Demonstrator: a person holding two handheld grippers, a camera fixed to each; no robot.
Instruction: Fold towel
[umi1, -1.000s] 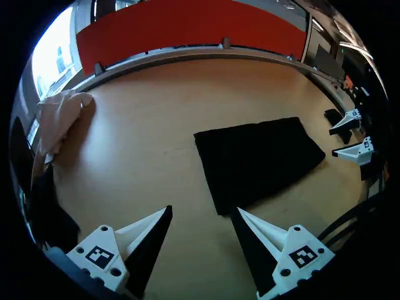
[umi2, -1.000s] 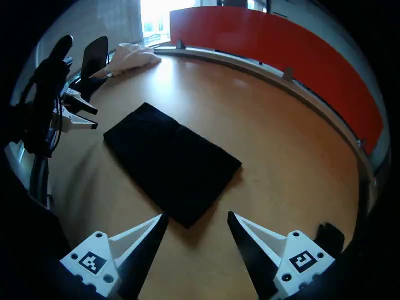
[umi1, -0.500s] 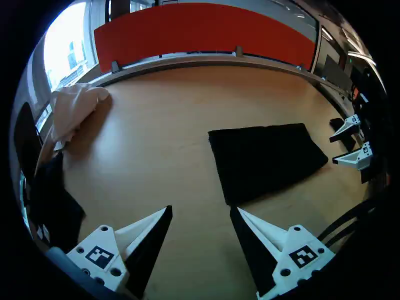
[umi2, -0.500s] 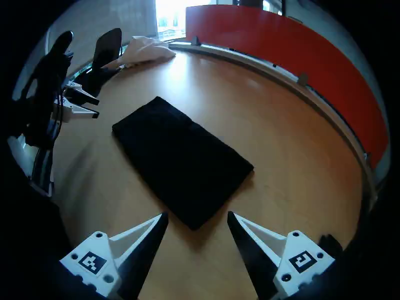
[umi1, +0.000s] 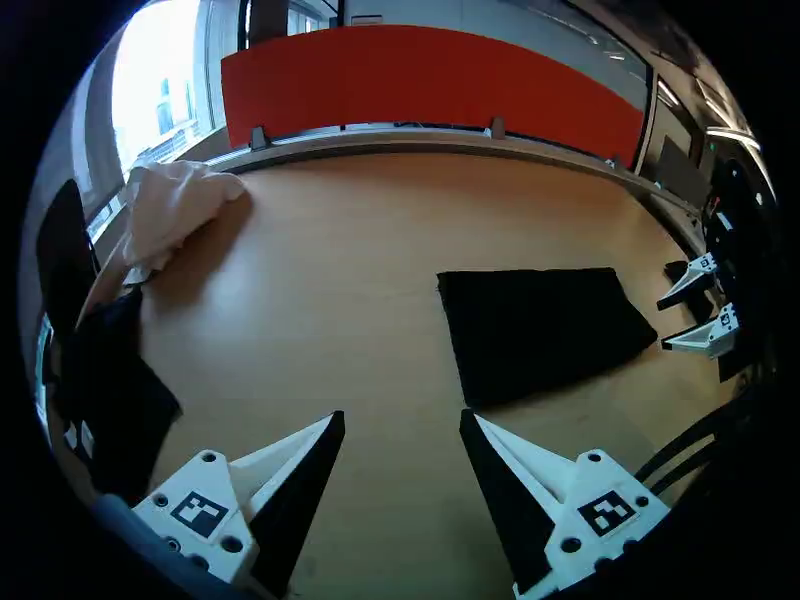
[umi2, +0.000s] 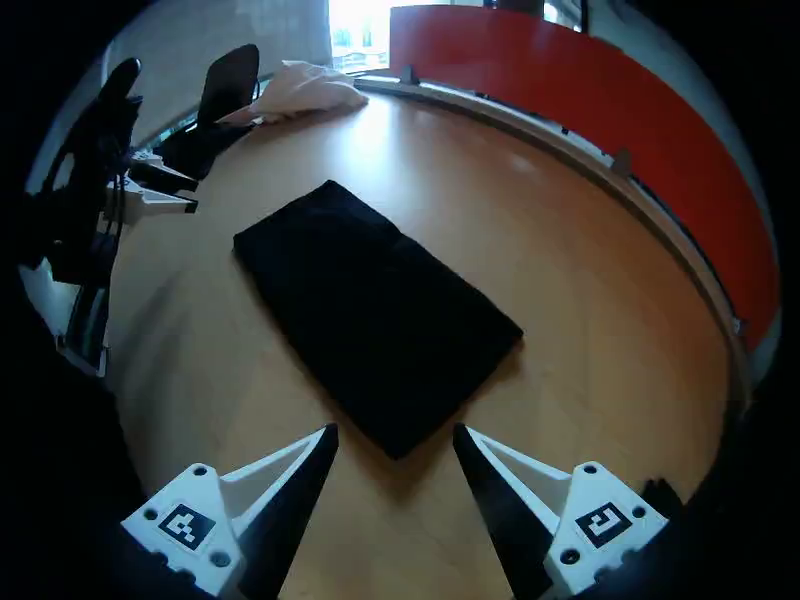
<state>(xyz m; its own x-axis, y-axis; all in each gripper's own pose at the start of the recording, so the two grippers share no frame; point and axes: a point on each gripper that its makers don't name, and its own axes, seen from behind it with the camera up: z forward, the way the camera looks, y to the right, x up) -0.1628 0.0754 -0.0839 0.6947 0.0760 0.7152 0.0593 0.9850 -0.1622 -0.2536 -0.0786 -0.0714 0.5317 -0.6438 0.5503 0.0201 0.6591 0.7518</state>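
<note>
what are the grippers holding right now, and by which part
Nothing is held. The left gripper and right gripper are both open, and the black towel lies flat on the table with no finger pressing on it.

A broad, light-brown wooden tabletop (umi1: 330, 270) runs back to a grey rail, where small brackets (umi1: 258, 137) hold a long red partition panel (umi1: 430, 80) upright along its far edge. Bright daylight pours through the windows (umi1: 160, 90) at the far left corner and lays a pale sheen on the wood near a crumpled cream cloth (umi1: 170, 205). In the right gripper view a black chair back (umi2: 228, 82) stands beside that corner before a grey wall (umi2: 215, 30), and ceiling light strips (umi1: 725, 132) glow at the left gripper view's right edge.
</note>
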